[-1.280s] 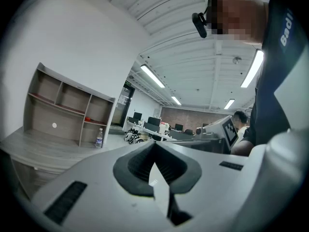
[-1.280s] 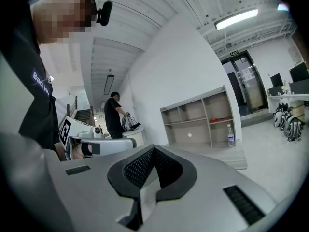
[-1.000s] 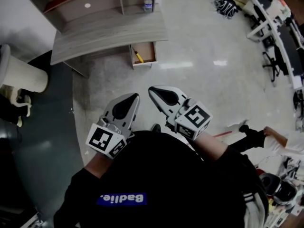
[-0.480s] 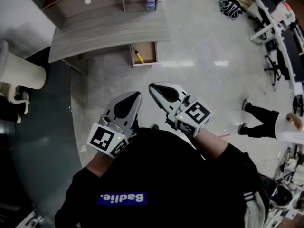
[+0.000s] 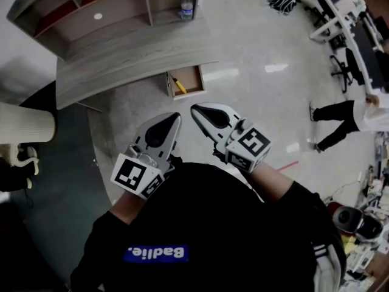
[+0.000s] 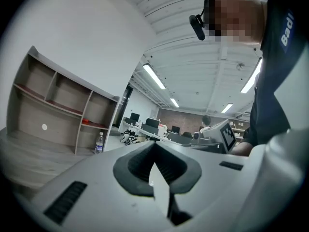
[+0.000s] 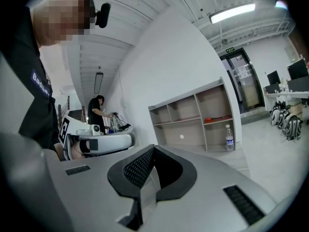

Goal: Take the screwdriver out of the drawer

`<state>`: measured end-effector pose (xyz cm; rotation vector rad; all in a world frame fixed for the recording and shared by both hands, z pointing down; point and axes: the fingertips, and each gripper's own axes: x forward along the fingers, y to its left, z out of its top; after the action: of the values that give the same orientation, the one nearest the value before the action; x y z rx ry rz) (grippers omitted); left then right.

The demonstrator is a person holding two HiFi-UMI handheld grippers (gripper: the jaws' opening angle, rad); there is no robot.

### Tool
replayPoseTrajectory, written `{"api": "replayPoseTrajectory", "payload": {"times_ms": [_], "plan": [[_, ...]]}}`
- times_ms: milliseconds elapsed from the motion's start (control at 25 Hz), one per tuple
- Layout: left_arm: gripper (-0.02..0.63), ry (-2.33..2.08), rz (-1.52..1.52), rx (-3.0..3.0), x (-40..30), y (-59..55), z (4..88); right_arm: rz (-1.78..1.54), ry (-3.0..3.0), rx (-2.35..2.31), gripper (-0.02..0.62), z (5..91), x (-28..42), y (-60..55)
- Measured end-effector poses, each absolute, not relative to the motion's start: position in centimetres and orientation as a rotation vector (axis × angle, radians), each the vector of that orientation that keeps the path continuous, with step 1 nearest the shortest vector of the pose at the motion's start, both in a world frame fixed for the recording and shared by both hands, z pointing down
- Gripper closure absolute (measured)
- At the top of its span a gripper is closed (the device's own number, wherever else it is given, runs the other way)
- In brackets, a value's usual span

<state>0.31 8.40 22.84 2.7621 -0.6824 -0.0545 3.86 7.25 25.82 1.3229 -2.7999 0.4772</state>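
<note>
Jaws on the left gripper and right gripper are pressed together, holding nothing. Yellow-handled screwdriver lies in the open brown wooden drawer under the edge of the grey wooden table. Shiny grey floor lies open between.

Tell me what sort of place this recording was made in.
Most likely an open-plan office or lab workspace: rows of desks with monitors, a black office chair on a polished floor, and long strip lights overhead.
</note>
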Motion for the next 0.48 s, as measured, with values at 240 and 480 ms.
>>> {"api": "replayPoseTrajectory", "payload": {"times_ms": [240, 480], "plan": [[0.607, -0.568, -0.045, 2.774, -1.3, 2.8, 23.6, 0.495, -2.724, 1.431, 0.566, 26.5, 2.6, 1.8], [0.607, -0.488, -0.037, 2.772, -1.8, -0.3, 24.8, 0.502, -2.645, 1.517, 0.566, 27.9, 2.5, -1.2]]}}
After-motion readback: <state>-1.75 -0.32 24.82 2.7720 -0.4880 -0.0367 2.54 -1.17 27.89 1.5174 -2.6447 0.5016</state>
